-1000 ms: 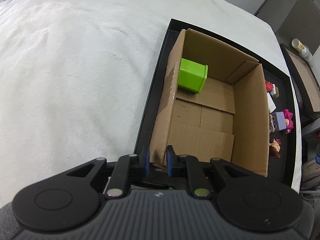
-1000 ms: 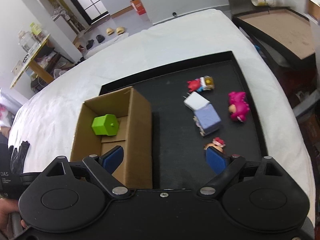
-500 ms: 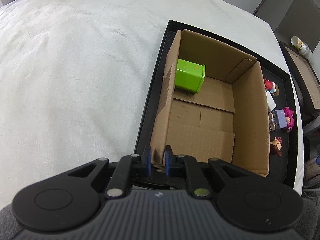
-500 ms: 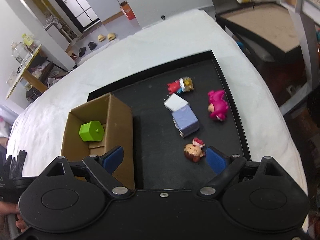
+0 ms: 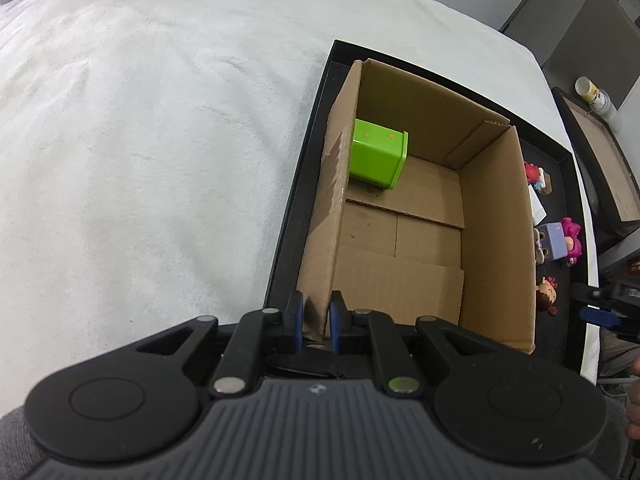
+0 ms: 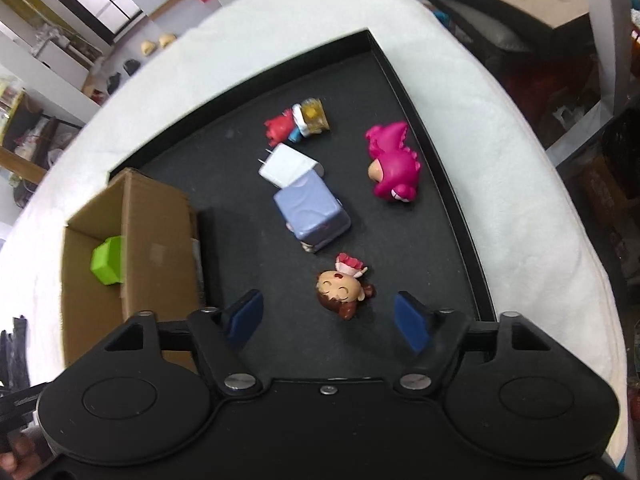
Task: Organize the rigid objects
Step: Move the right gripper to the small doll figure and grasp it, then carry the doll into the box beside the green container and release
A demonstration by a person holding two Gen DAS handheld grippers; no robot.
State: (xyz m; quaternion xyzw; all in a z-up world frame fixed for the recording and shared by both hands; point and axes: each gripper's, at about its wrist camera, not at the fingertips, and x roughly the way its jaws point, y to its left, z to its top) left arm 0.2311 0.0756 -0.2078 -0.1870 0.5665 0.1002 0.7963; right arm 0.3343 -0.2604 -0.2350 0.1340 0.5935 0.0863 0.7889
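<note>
A cardboard box (image 5: 496, 240) stands at the left of a black tray (image 6: 400, 240). A green block (image 5: 378, 154) lies inside the box and also shows in the right wrist view (image 6: 107, 260). My left gripper (image 5: 315, 320) is shut on the box's near left wall. My right gripper (image 6: 328, 318) is open and empty above the tray, just short of a brown-haired doll figure (image 6: 344, 286). Beyond the doll lie a lilac cube toy (image 6: 314, 212), a white charger (image 6: 286, 164), a pink dinosaur figure (image 6: 394, 168) and a red and yellow figure (image 6: 298, 124).
The tray sits on a white fleecy cover (image 5: 140, 140). A dark side table with a brown top (image 5: 604, 160) stands to the right. Shelves and room clutter (image 6: 48, 60) lie beyond the bed.
My right gripper has moved right and forward over the tray, so the doll now lies between its fingers' line. My left gripper keeps its hold on the box wall.
</note>
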